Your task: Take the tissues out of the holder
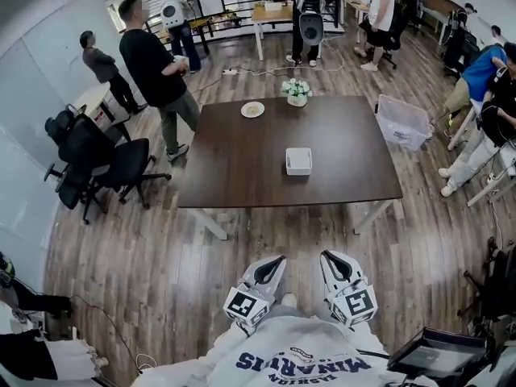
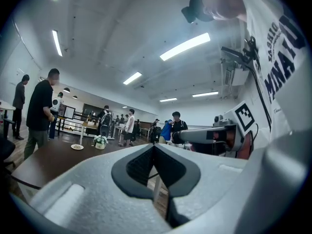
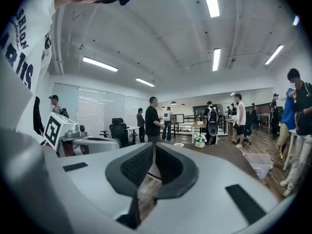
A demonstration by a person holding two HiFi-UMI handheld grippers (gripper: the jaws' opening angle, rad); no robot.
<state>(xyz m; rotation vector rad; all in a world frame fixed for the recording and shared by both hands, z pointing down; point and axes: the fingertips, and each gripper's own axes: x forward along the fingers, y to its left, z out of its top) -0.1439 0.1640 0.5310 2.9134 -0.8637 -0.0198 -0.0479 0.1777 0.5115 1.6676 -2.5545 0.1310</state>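
My left gripper (image 1: pixel 272 263) and right gripper (image 1: pixel 332 258) are both pressed together on nothing, level by my chest; the holder (image 1: pixel 298 160) sits on the table (image 1: pixel 234 176), well apart, so approach comes first, I judge.

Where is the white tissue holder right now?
In the head view the white tissue holder sits near the middle of the dark table, closer to the camera than the flower pot and the plate.
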